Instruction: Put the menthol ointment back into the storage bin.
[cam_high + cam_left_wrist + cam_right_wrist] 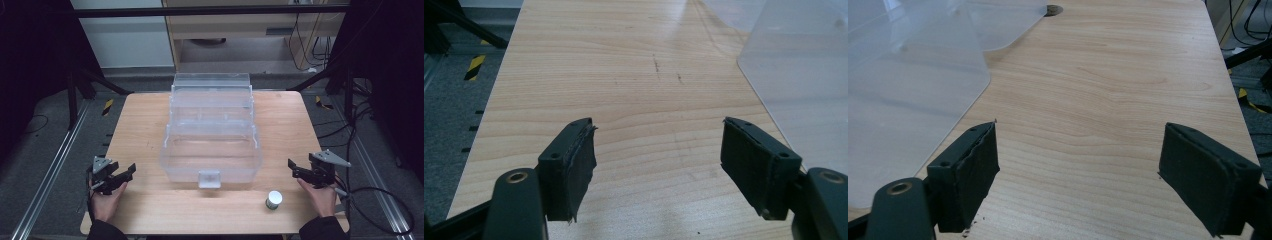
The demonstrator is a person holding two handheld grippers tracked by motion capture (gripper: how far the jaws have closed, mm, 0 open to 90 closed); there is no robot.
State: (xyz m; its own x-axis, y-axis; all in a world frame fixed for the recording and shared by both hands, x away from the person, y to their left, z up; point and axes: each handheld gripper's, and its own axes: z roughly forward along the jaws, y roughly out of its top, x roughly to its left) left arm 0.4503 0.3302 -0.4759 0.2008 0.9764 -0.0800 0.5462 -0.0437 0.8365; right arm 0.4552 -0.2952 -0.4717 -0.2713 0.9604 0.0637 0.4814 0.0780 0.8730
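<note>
Left gripper (121,179), right gripper (299,169): agape

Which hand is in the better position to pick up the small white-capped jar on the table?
The right. The small jar stands near the table's front edge, close beside the right gripper, whose jaws are open and empty. The left gripper, open too, is across the table, beyond the clear plastic box.

Clear plastic box (794,75): cut off at the 2 o'clock corner of the left gripper view; cut at 10 o'clock in the right gripper view. Small white-capped jar (273,199): label too small to read. Person: forearms cropped at 6 o'clock, high view.
</note>
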